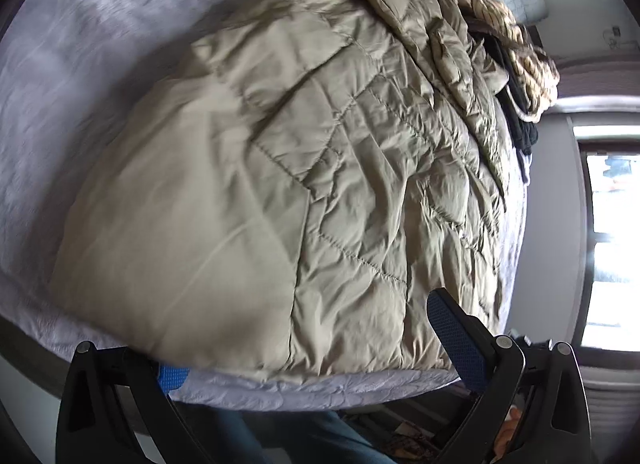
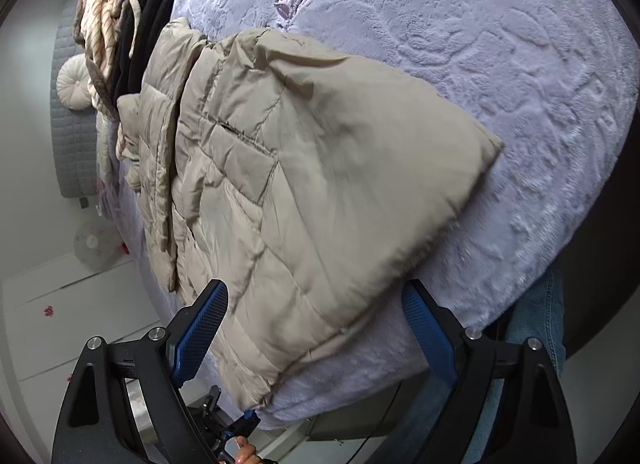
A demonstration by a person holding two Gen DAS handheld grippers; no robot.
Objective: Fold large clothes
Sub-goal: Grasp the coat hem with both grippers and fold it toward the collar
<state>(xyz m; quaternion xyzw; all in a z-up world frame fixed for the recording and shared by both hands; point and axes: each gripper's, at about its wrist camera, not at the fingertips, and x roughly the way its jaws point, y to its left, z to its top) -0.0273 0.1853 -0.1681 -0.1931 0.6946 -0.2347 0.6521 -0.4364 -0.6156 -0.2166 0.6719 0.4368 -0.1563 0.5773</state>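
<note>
A beige quilted puffer jacket [image 1: 304,152] lies on the bed, folded lengthwise, its hem at the near edge. It also shows in the right wrist view [image 2: 304,184]. My left gripper [image 1: 304,344] is open just above the jacket's hem; its left finger is mostly hidden under the fabric, and its right finger [image 1: 456,336] shows. My right gripper [image 2: 316,316] is open over the jacket's hem corner, one finger on each side, holding nothing.
The bed has a pale lavender plush cover [image 2: 500,64]. A pile of striped and black clothes [image 2: 120,24] lies beyond the jacket, with a round cushion [image 2: 74,82] near the headboard. A bright window [image 1: 612,244] is at the right. The person's jeans [image 2: 536,328] show by the bed.
</note>
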